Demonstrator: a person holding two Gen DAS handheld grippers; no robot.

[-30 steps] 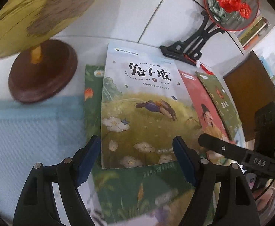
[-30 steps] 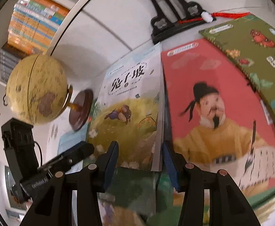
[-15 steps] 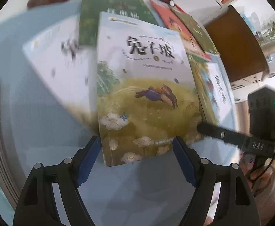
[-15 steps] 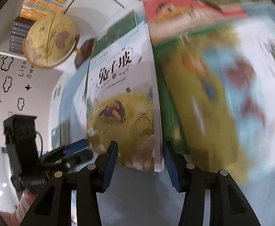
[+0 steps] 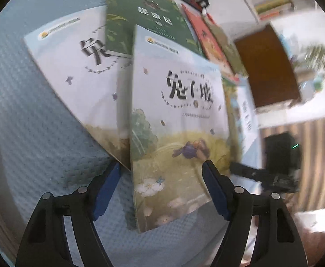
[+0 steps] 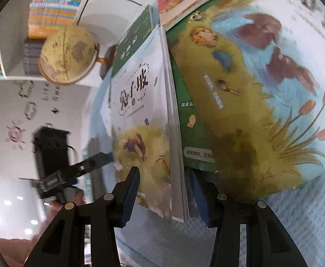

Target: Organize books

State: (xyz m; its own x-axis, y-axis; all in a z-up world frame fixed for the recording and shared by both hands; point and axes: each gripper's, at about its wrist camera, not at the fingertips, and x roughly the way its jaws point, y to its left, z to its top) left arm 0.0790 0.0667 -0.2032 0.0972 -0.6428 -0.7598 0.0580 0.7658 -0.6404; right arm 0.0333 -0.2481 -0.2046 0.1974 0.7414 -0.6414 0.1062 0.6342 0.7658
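The left hand-held gripper (image 5: 161,187) is spread wide, its pads flanking the rabbit book (image 5: 178,120) without pinching it. That book is raised over the blue-clothed worktop (image 5: 29,133), beside a matching book (image 5: 77,77). The right hand-held gripper (image 6: 165,191) clamps the rabbit book's edge.

From my remote seat this reads as a child's study or reading corner at home. Illustrated children's books (image 5: 180,102) lie spread over a worktop with a pale blue textured cloth (image 5: 29,133), beside a yellowed globe (image 6: 66,55). White shelves of stacked books (image 6: 53,6) and cloud-and-sun wall stickers (image 6: 15,133) fill the background.
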